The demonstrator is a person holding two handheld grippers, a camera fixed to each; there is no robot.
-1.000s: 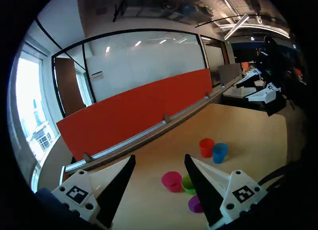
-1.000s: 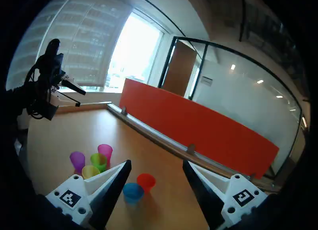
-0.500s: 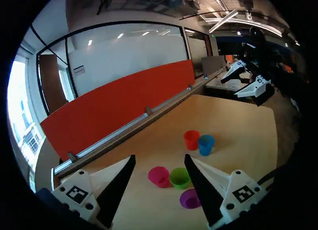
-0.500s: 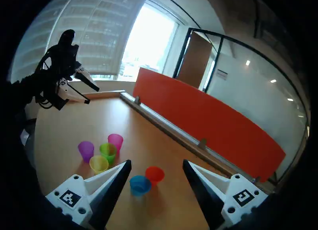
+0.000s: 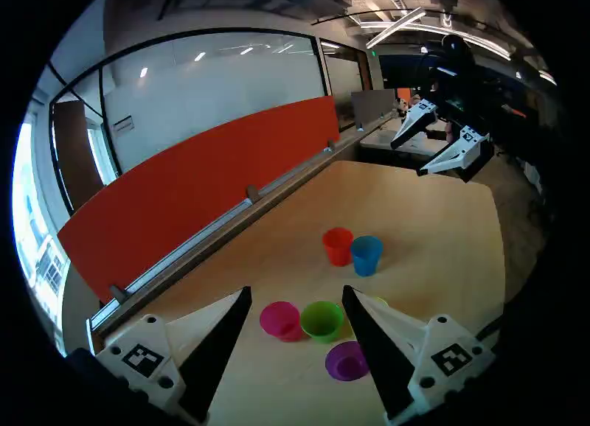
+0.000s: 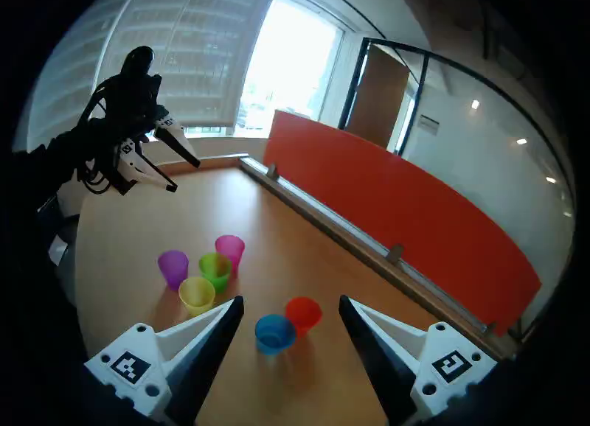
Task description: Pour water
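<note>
Jaws apart, empty: left gripper (image 5: 296,288), right gripper (image 6: 290,298) | six cups (image 6: 215,267), each another colour | one table (image 6: 243,205)

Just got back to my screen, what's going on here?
A person holds the left gripper and right gripper above a wooden table, both open and empty. Six plastic cups stand on it: a red cup and blue cup side by side, and a pink cup, green cup, purple cup and yellow cup clustered. No cup is held.

Upright on counter (image 6: 258,220): red cup (image 6: 303,313) beside blue cup (image 6: 275,333); pink cup (image 6: 229,250), green cup (image 6: 215,269), purple cup (image 6: 173,267), yellow cup (image 6: 196,295) clustered nearby
</note>
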